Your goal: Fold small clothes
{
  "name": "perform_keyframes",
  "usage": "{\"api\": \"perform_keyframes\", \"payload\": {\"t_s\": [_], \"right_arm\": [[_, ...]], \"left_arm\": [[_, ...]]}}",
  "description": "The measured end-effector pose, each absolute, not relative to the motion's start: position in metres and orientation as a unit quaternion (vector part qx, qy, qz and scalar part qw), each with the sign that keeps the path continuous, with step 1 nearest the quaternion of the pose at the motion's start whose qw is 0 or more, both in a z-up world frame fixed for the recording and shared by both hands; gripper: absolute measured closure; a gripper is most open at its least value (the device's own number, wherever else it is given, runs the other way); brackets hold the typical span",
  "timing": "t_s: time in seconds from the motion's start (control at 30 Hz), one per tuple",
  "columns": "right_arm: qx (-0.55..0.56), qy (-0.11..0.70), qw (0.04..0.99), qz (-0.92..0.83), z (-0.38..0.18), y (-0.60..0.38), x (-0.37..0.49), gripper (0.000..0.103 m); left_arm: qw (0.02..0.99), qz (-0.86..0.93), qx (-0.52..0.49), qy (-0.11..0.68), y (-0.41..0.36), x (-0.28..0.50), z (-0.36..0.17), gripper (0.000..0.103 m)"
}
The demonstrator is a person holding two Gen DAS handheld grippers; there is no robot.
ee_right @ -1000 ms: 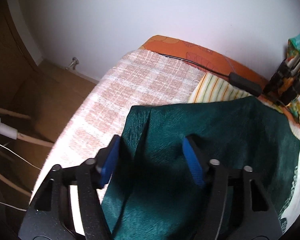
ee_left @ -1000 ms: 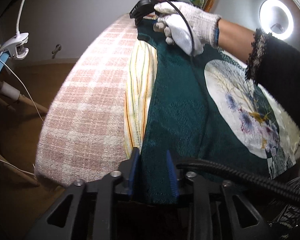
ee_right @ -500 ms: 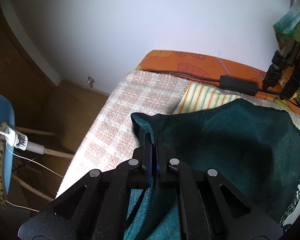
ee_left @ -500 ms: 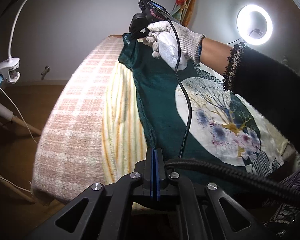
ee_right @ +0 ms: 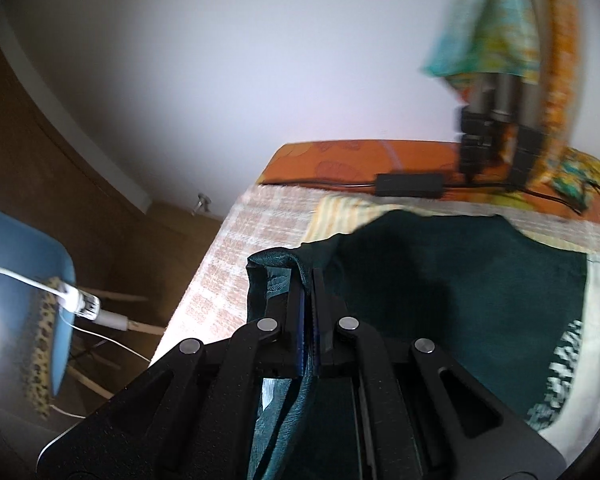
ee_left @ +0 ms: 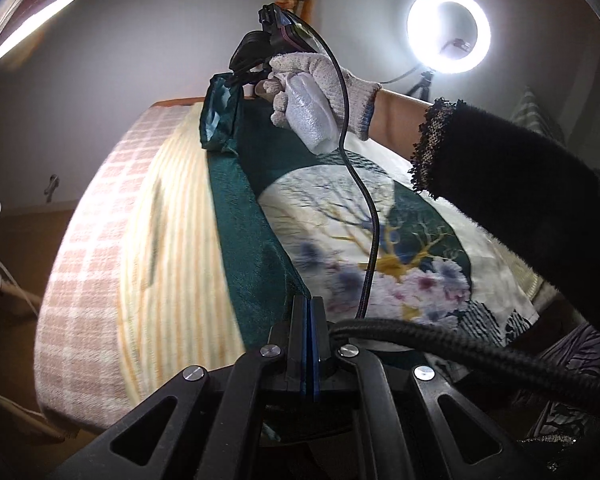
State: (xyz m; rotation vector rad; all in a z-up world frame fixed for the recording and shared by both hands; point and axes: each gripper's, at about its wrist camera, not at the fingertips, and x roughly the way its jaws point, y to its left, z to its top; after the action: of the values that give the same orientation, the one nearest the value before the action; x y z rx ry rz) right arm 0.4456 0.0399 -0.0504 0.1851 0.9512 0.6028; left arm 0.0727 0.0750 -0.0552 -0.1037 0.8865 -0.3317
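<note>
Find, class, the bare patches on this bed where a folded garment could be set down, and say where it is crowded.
Free: the pink checked blanket along the bed's edge, beside the striped sheet. Crowded: the middle under the green garment, and the orange headboard end with its power adapter and cables.

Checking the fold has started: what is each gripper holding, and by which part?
Both grip the green garment along its left edge: the left gripper at the near end, the right gripper at the far corner.

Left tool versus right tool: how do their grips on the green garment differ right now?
The left tool pinches the green garment at its near edge; the right tool grips the far corner, bunched into a loop beside it. The left tool's stretch of edge runs taut, not bunched. Both are shut on the garment.
</note>
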Motion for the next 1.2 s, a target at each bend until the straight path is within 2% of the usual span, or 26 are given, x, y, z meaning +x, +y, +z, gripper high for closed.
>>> {"api": "perform_keyframes", "payload": {"t_s": [0.13, 0.23, 0.27, 0.33, 0.4, 0.47, 0.5, 0.6, 0.77, 0.8, 0.83, 0.9, 1.2], "right_arm": [[0.128, 0.449, 0.844, 0.264, -0.057, -0.022, 0.449, 0.099], [0.104, 0.464, 0.852, 0.218, -0.07, -0.06, 0.453, 0.099], [0.089, 0.471, 0.854, 0.203, -0.073, -0.068, 0.454, 0.094], [0.062, 0.477, 0.858, 0.181, -0.075, -0.082, 0.455, 0.082], [0.06, 0.469, 0.864, 0.175, -0.07, -0.094, 0.454, 0.044], [0.086, 0.455, 0.868, 0.177, -0.06, -0.106, 0.454, 0.026], [0.103, 0.45, 0.868, 0.185, -0.056, -0.109, 0.455, 0.026], [0.107, 0.459, 0.86, 0.196, -0.058, -0.102, 0.462, 0.026], [0.041, 0.488, 0.856, 0.164, -0.085, -0.074, 0.474, 0.026], [0.041, 0.493, 0.854, 0.162, -0.09, -0.071, 0.477, 0.031], [0.042, 0.497, 0.851, 0.163, -0.094, -0.069, 0.48, 0.039], [0.039, 0.515, 0.839, 0.175, -0.103, -0.063, 0.483, 0.097], [-0.023, 0.477, 0.864, 0.159, -0.073, -0.077, 0.493, 0.098]], "left_arm": [[0.874, -0.193, -0.028, 0.446, 0.033, 0.079, -0.062, 0.103], [0.862, -0.212, -0.006, 0.461, 0.006, 0.081, -0.072, 0.103], [0.858, -0.217, 0.003, 0.465, -0.003, 0.081, -0.075, 0.103], [0.853, -0.224, 0.012, 0.472, -0.013, 0.083, -0.079, 0.103], [0.851, -0.228, 0.018, 0.473, -0.021, 0.085, -0.08, 0.103], [0.851, -0.232, 0.022, 0.471, -0.028, 0.086, -0.078, 0.103], [0.851, -0.233, 0.024, 0.47, -0.03, 0.087, -0.078, 0.103], [0.851, -0.233, 0.028, 0.47, -0.036, 0.088, -0.08, 0.103], [0.848, -0.23, 0.032, 0.477, -0.034, 0.09, -0.084, 0.103], [0.847, -0.229, 0.033, 0.478, -0.034, 0.09, -0.085, 0.103], [0.847, -0.229, 0.034, 0.478, -0.033, 0.091, -0.086, 0.103], [0.847, -0.229, 0.033, 0.478, -0.031, 0.091, -0.085, 0.103], [0.846, -0.241, 0.022, 0.475, -0.034, 0.093, -0.083, 0.103]]}}
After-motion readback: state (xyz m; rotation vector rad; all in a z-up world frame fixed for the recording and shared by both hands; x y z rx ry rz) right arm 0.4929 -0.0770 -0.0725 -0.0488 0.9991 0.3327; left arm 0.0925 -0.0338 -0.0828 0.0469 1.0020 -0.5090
